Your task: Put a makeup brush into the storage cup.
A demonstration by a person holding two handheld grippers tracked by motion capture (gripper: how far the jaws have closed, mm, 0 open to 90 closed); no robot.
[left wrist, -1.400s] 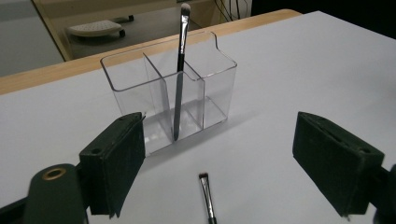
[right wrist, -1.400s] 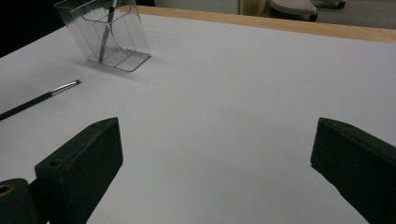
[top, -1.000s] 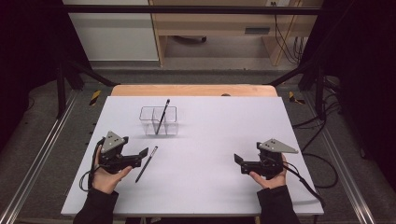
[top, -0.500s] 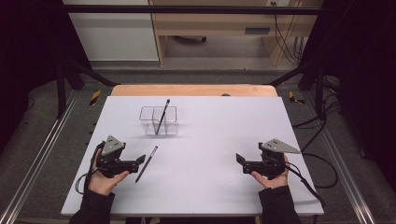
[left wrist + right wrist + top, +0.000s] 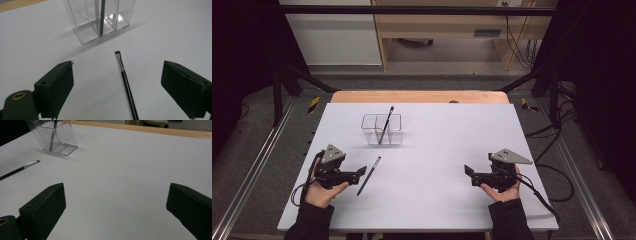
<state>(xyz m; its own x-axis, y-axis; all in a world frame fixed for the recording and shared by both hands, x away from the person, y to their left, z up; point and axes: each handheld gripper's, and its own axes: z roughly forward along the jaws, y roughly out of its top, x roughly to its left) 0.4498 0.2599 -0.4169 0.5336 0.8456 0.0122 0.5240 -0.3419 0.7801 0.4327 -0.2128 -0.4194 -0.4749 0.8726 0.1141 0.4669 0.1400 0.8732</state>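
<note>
A thin black brush (image 5: 369, 175) lies flat on the white table (image 5: 437, 145), bristles pointing away from the person. My left gripper (image 5: 358, 174) rests just left of it, open, with nothing between its jaws. In the left gripper view the brush (image 5: 125, 85) lies ahead between the spread jaws of the left gripper (image 5: 117, 80). A clear divided holder (image 5: 382, 129) stands behind, with a second dark brush (image 5: 386, 124) leaning in it. My right gripper (image 5: 469, 175) is open over bare table at the right, and its view shows the right gripper (image 5: 116, 200) holding nothing.
The holder (image 5: 100, 20) and the brush inside it (image 5: 102, 17) stand close ahead in the left gripper view. The right gripper view has the holder (image 5: 53, 137) and the lying brush (image 5: 18, 170) far to its left. A wooden strip (image 5: 419, 96) edges the table's far side.
My left gripper has drawn back slightly toward the person, away from the lying brush. The brush, the holder and the right gripper have stayed where they were.
</note>
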